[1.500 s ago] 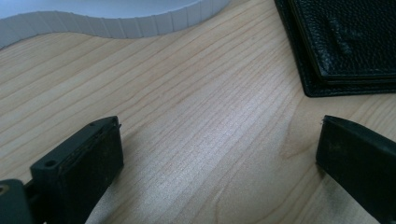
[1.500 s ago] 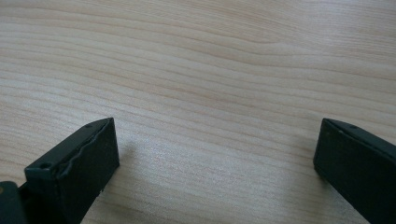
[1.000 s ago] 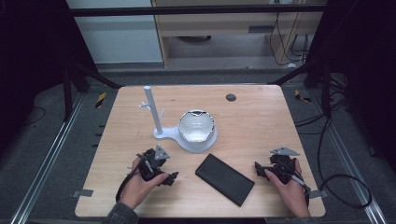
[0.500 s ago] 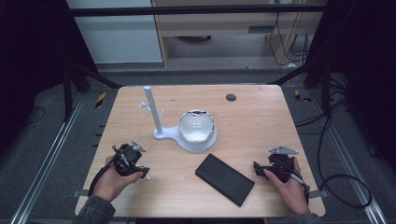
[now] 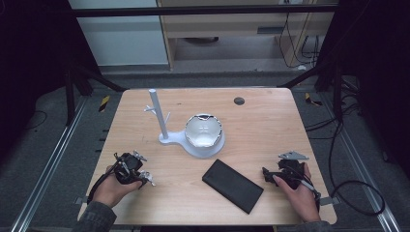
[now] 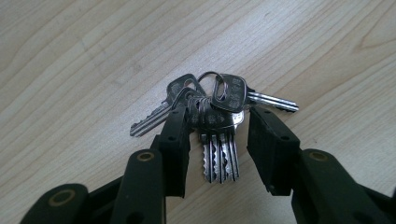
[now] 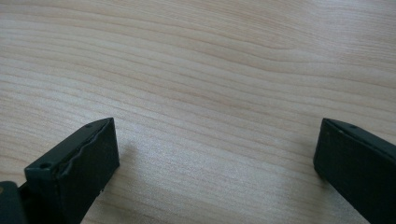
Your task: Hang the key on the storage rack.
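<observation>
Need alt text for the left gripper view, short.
A bunch of keys on a ring lies on a pale wooden table, between the two black jaws of the left gripper. The jaws have just been closing; the left one touches the keys, the right one stands just clear.

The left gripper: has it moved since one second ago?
Yes. The left gripper went left, away from the black case, jaws closing around the keys.

High cam above near edge, looking fwd and down over whole light wooden table (image 5: pixel 270 121), left gripper cam close over tabletop w/ bunch of silver metal keys (image 6: pixel 212 112), right gripper cam close over bare wood, all share tabletop
</observation>
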Motion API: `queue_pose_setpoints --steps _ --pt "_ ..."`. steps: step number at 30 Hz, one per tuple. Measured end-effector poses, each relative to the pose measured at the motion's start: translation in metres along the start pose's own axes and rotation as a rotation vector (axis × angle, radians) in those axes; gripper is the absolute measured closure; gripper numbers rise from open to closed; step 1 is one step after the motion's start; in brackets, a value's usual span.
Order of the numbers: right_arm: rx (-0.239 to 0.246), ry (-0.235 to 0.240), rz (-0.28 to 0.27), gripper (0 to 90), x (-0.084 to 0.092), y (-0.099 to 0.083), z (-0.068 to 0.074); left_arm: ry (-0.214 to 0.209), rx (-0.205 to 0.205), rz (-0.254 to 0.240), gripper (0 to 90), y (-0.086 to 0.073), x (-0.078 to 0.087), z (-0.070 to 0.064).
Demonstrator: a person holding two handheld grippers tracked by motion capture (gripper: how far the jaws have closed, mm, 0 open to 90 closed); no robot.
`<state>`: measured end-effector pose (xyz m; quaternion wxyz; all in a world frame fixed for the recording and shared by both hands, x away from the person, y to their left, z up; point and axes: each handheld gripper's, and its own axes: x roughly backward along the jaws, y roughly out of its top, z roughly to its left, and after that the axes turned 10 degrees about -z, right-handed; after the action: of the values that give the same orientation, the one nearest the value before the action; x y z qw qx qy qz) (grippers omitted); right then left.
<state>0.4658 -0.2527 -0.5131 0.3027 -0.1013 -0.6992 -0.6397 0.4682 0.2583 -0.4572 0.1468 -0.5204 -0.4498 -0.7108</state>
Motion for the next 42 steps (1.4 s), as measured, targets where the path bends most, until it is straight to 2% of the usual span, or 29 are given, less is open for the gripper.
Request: queue_pose_setpoints --steps 6,14,18,21,27,30,31,33,37,40,42 --pt "0.0 0.0 0.0 0.5 0.0 0.0 0.0 -0.002 0.017 -0.004 56.9 -0.003 -0.002 0.003" --pt "0.0 -0.001 0.0 0.4 0.0 0.0 0.0 -0.013 0.008 -0.001 58.2 -0.002 -0.006 0.001" --pt "0.0 0.0 0.0 0.4 0.0 0.0 0.0 -0.011 0.005 0.017 58.1 -0.002 -0.01 0.0" --pt "0.001 0.0 0.0 0.5 0.0 0.0 0.0 -0.017 0.022 0.005 58.4 -0.003 -0.01 0.002" --pt "0.0 0.0 0.0 0.5 0.0 0.0 0.0 -0.028 0.004 -0.004 67.3 -0.004 -0.009 -0.002" --pt "0.001 0.0 0.0 0.5 0.0 0.0 0.0 -0.036 0.017 -0.017 68.5 -0.005 -0.009 -0.003" --pt "0.0 0.0 0.0 0.5 0.0 0.0 0.0 -0.038 0.022 -0.03 71.7 -0.005 -0.007 -0.003" --pt "0.0 0.0 0.0 0.5 0.0 0.0 0.0 -0.033 0.013 -0.037 78.1 -0.005 -0.005 -0.003" --pt "0.0 0.0 0.0 0.5 0.0 0.0 0.0 -0.034 -0.001 -0.045 81.8 -0.005 -0.001 -0.009" --pt "0.001 0.0 0.0 0.5 0.0 0.0 0.0 -0.027 -0.039 -0.025 85.8 -0.005 -0.002 -0.015" --pt "0.001 0.0 0.0 0.5 0.0 0.0 0.0 0.008 -0.07 -0.01 85.8 -0.006 -0.005 -0.02"
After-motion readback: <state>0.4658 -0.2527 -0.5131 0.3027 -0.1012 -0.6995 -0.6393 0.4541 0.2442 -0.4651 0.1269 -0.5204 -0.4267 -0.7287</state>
